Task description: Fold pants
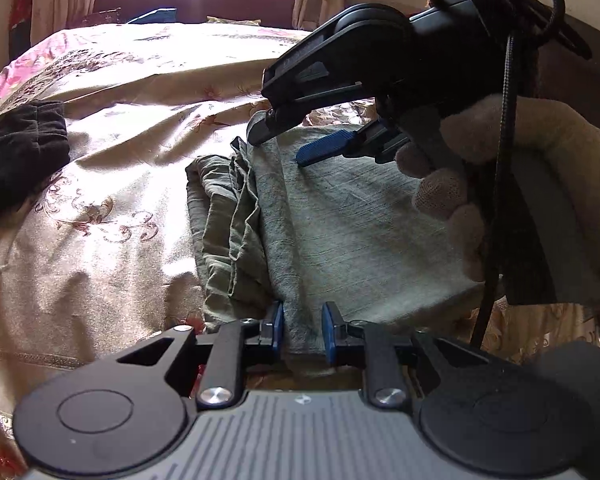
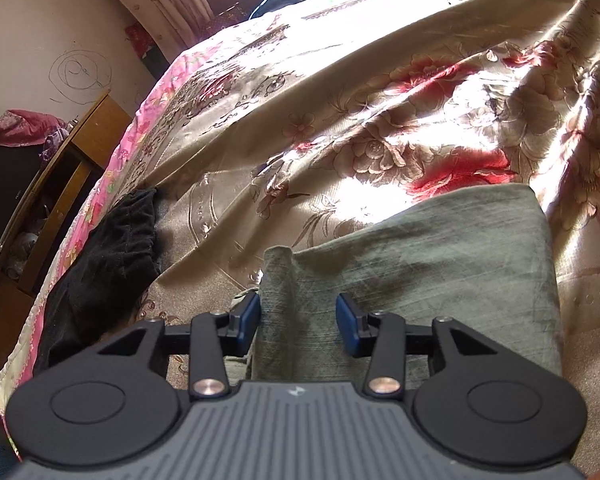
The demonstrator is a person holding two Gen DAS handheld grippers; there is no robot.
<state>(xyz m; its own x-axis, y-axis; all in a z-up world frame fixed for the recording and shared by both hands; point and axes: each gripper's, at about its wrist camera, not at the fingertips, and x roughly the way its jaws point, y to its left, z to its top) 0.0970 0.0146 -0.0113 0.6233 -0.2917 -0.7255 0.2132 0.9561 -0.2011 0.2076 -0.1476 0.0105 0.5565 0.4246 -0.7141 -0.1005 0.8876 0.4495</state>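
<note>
Black hand-held gripper (image 1: pixel 303 330), blue pads, beige knit glove (image 1: pixel 500 168).

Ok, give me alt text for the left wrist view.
Folded green pants lie on a floral bedspread, their near edge between the left gripper jaws. The right gripper, in a gloved hand, touches their far edge.

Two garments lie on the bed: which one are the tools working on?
The grey-green pants, folded in front of both tools. The left tool and right tool straddle its fabric. The black garment lies untouched at the bedspread's left edge.
</note>
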